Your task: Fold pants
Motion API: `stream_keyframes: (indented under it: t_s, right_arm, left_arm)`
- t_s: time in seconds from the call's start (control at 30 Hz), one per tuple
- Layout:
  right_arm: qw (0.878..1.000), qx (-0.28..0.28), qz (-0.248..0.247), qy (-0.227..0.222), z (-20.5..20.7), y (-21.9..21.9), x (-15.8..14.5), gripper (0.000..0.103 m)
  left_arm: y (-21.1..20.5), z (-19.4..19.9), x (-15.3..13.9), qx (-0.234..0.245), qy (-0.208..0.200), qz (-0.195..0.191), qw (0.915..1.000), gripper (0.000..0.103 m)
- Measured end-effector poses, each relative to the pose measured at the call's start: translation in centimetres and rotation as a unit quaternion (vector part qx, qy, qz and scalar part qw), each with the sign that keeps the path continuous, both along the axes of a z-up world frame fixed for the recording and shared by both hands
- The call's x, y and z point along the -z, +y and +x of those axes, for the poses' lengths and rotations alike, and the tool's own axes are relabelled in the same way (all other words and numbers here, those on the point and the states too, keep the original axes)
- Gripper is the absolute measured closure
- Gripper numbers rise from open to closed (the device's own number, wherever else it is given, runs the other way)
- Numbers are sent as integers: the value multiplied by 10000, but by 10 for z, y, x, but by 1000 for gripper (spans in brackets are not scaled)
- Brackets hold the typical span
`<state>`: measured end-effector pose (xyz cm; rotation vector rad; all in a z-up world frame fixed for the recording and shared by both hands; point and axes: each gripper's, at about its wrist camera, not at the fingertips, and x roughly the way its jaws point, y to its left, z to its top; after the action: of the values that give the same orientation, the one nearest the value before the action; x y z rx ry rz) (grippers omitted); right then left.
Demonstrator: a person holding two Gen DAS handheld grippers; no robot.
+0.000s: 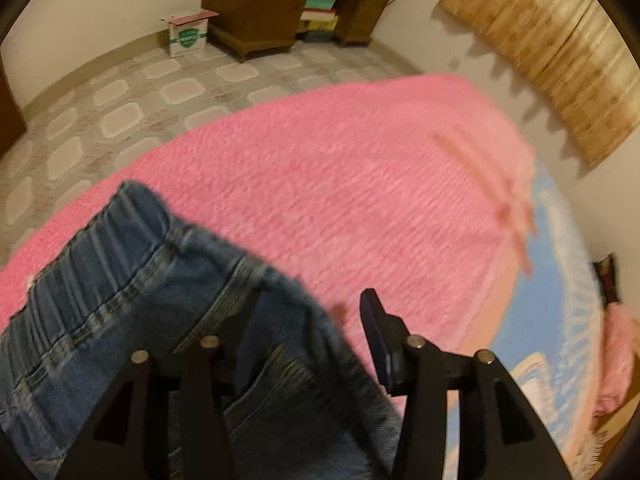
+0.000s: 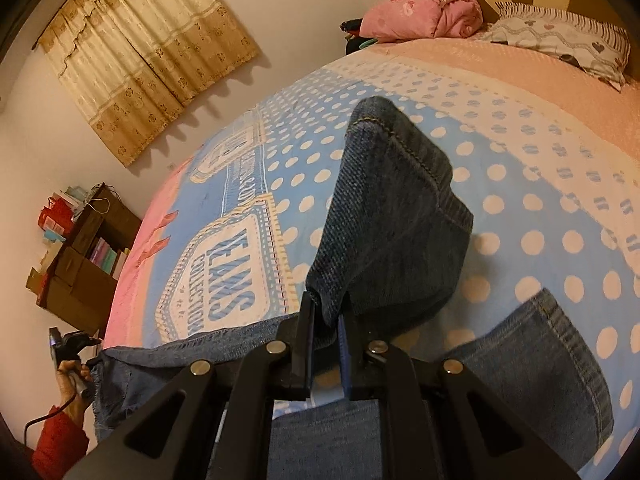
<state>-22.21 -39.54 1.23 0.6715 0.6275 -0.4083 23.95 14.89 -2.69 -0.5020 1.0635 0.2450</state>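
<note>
The jeans (image 1: 132,320) lie spread on the bed, waistband end under my left gripper (image 1: 308,344) and the legs toward my right gripper (image 2: 325,344). My left jaws stand partly spread with the denim of the waist and pocket beneath and between them, the pads not pressing it; my right jaws are pinched on one leg's cuff (image 2: 384,216), which stands up ahead of them in a stiff tent, its hem stitching showing along the top. The other leg (image 2: 532,380) lies flat just right of my right jaws. I judge this the first lengthwise fold: one leg lifted to go over its twin, waist just let go or about to be taken again. Next I should carry the cuff across and lay hem on hem, keeping the seam straight. The denim is thick, ribbed at the elastic waistband, holding creases well. Beyond my left jaws stretches a nubbly pink blanket (image 1: 340,180); under my right, a smooth blue polka-dot sheet (image 2: 500,200).
</note>
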Motion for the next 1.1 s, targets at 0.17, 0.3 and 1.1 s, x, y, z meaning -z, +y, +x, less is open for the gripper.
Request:
stream_keyframes:
  t_s: [0.17, 0.3, 1.1]
  right_arm:
    - [10000, -46, -5, 78, 0, 0, 6, 93]
    - [9999, -69, 14, 81, 0, 0, 6, 93]
    - [9981, 335, 282, -429, -72, -9, -49, 93]
  left_arm:
    - [-6, -2, 5, -192, 100, 341, 9992, 51]
    - [-22, 10, 10, 58, 264, 598, 9978, 24]
    - [69, -177, -103, 707, -1446, -643, 9849, 89]
